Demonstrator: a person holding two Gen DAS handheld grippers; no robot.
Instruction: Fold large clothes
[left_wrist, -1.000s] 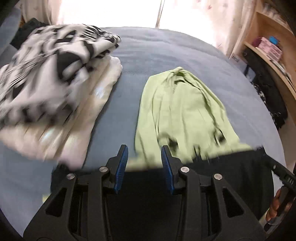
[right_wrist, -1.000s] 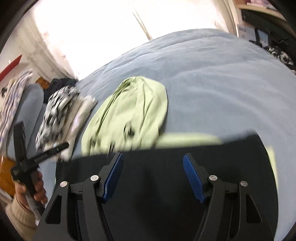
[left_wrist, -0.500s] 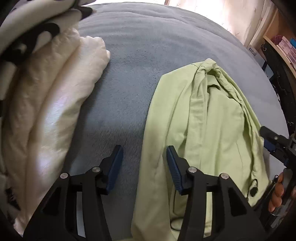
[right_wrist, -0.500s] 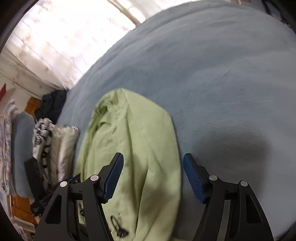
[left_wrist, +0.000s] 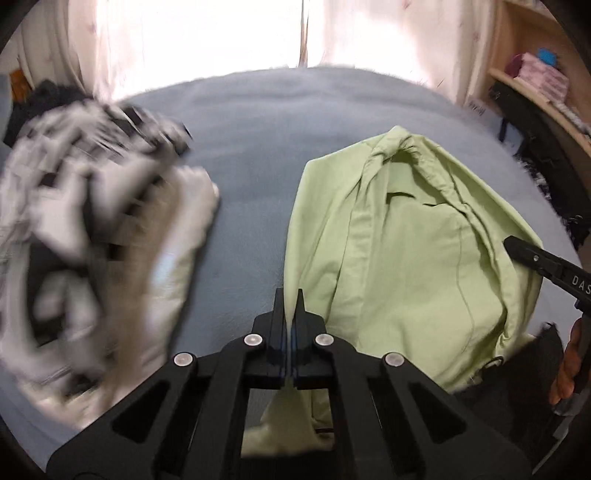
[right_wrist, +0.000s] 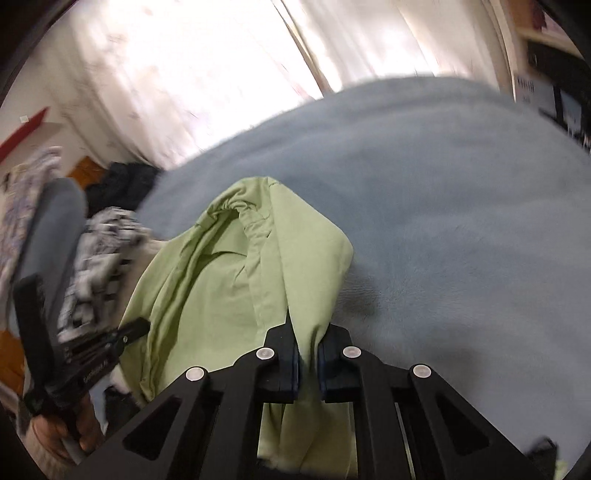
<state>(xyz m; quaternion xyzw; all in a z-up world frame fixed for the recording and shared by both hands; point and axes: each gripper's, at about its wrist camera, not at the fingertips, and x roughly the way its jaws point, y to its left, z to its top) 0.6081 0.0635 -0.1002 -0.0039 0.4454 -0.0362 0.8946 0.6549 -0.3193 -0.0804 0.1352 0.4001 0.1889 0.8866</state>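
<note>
A light green hooded garment (left_wrist: 406, 258) lies lengthwise on the blue-grey bed cover (left_wrist: 258, 129), hood at the far end. My left gripper (left_wrist: 290, 295) is shut on the garment's near left edge, and green cloth hangs below its fingers. In the right wrist view the same garment (right_wrist: 221, 295) runs up to my right gripper (right_wrist: 308, 332), which is shut on a fold of its near right edge. The right gripper's black finger (left_wrist: 535, 258) shows at the garment's right side. The left gripper (right_wrist: 110, 347), held by a hand, shows at the left.
A pile of folded clothes (left_wrist: 92, 203), black-and-white pattern on cream, sits left of the garment. Dark fabric (left_wrist: 517, 373) lies at the near right. A wooden shelf (left_wrist: 535, 85) stands right of the bed, bright curtains behind. The bed cover (right_wrist: 461, 221) stretches bare to the right.
Both grippers went from open astride the garment's near edges to shut on them. Both views drew back from the cloth, and the gripped edges have lifted.
</note>
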